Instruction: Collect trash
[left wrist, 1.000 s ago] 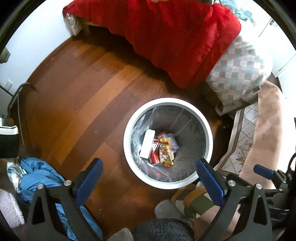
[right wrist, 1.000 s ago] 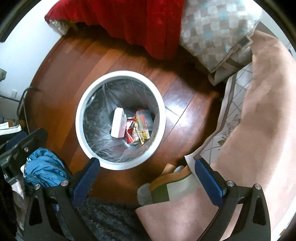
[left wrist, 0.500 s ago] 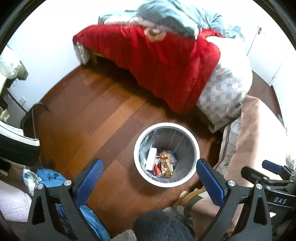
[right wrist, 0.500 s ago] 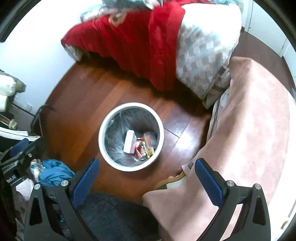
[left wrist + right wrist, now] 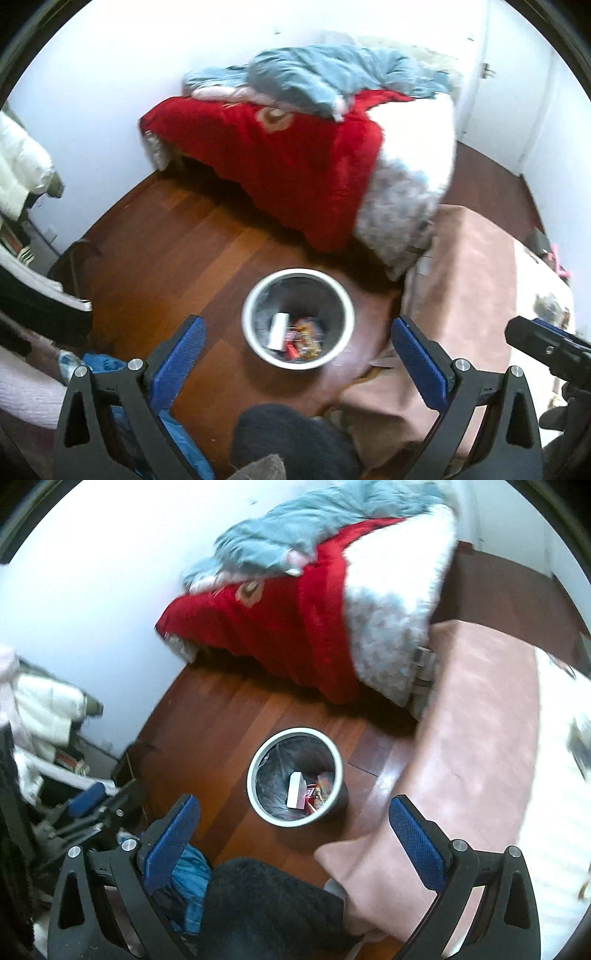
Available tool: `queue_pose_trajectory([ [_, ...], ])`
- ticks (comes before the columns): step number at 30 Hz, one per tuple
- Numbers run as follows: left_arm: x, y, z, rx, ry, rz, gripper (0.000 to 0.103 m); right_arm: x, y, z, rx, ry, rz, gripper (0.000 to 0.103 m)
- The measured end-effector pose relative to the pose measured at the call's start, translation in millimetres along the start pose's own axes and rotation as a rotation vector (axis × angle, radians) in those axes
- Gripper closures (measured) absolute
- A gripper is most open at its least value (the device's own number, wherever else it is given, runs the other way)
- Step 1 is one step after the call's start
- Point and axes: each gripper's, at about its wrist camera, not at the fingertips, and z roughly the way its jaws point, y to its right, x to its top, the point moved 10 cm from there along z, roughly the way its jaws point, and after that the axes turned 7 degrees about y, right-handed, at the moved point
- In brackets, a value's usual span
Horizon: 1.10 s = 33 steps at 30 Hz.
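A round white-rimmed trash bin (image 5: 248,320) with a clear liner stands on the wooden floor; it also shows in the right wrist view (image 5: 253,775). Inside lie a white box (image 5: 277,331) and colourful wrappers (image 5: 306,339); the right wrist view shows the box (image 5: 295,789) and wrappers (image 5: 317,788) too. My left gripper (image 5: 297,354) is open and empty, high above the bin. My right gripper (image 5: 293,829) is open and empty, also high above it. The right gripper's body (image 5: 546,343) shows at the left view's right edge, the left gripper's body (image 5: 96,808) at the right view's left.
A bed with a red blanket (image 5: 280,155) and blue bedding (image 5: 325,74) stands behind the bin. A pink rug or cover (image 5: 469,280) lies to the right. Blue clothing (image 5: 103,363) lies at the lower left. Dark fabric (image 5: 266,904) fills the bottom centre.
Both grippers have risen well away from the bin, which now looks much smaller. More of the bed and walls has come into view. Both stay open.
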Motion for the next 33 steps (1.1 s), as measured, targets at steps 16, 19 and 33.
queue_pose_trajectory([
  [16,-89,370,66,-0.363,-0.281,0.254,0.0,-51,420,-150,-0.507,0.05,0.485,0.002],
  [19,-87,426,75,-0.45,-0.353,0.217,0.001,-52,488,-159,-0.532,0.055,0.568,0.022],
  [33,-75,571,154,-0.494,-0.411,0.327,0.033,-67,605,-105,-0.484,-0.004,0.725,0.038],
])
